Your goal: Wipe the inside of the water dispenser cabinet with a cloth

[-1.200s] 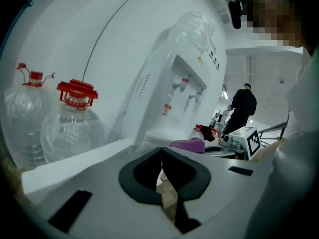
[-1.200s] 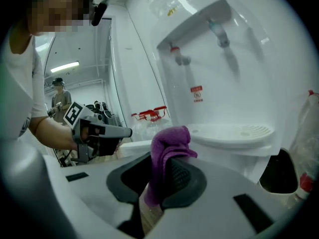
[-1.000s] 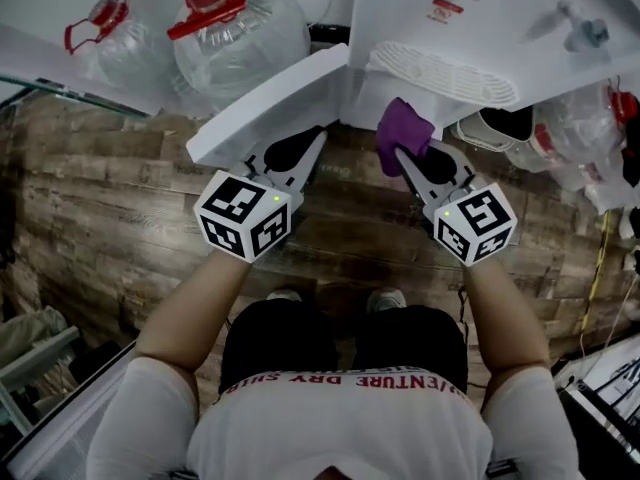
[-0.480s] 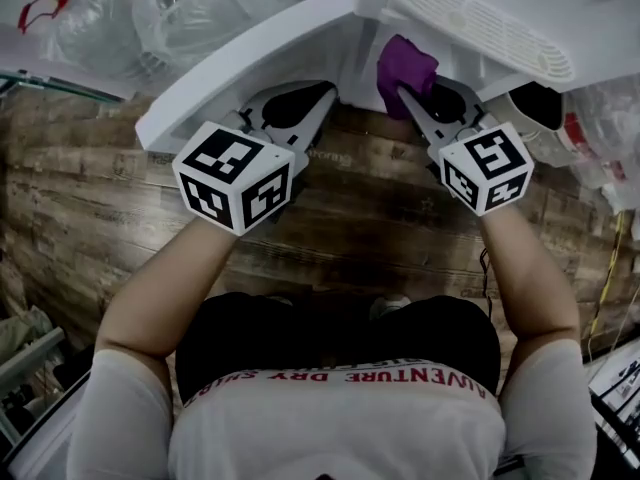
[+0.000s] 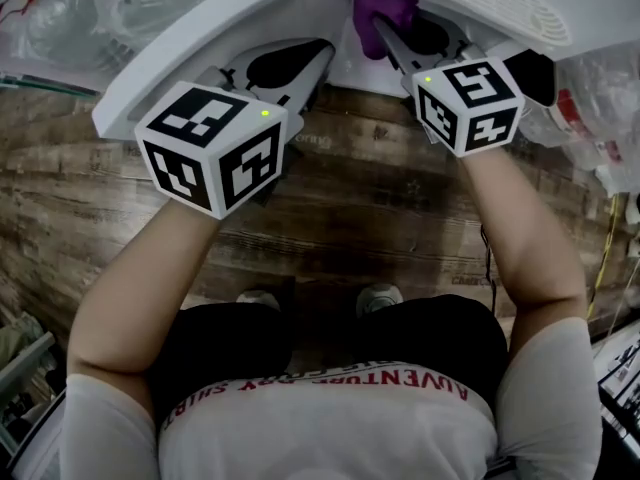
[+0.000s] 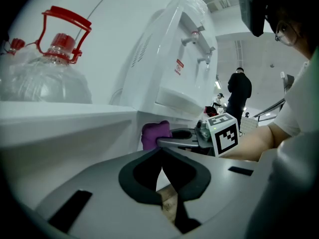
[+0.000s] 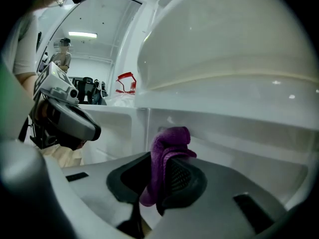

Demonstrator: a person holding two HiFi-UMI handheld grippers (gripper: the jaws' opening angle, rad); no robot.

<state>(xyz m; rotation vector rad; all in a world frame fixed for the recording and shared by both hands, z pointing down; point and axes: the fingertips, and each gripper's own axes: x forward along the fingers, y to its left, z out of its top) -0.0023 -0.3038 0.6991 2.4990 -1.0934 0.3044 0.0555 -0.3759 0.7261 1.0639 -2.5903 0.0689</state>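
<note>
A purple cloth (image 5: 386,6) is bunched between the jaws of my right gripper (image 5: 376,22), which is shut on it at the mouth of the white dispenser cabinet (image 7: 234,133). In the right gripper view the cloth (image 7: 168,144) stands just in front of the cabinet's white inner wall. My left gripper (image 5: 322,54) is shut with nothing in it, its tips beside the open cabinet door (image 5: 170,73). From the left gripper view, the jaws (image 6: 160,152) meet at their tips, with the cloth (image 6: 154,134) just beyond them.
The white water dispenser (image 6: 174,59) rises above the cabinet, its drip grille (image 5: 500,8) over my right gripper. Large water bottles with red caps (image 6: 50,73) stand to the left, more bottles (image 5: 600,78) to the right. A wood-pattern floor (image 5: 380,208) lies below. People stand in the background (image 6: 240,91).
Both grippers have moved forward and up toward the cabinet. The cloth has gone from in front of the dispenser to the cabinet opening. The view has tipped closer to the dispenser.
</note>
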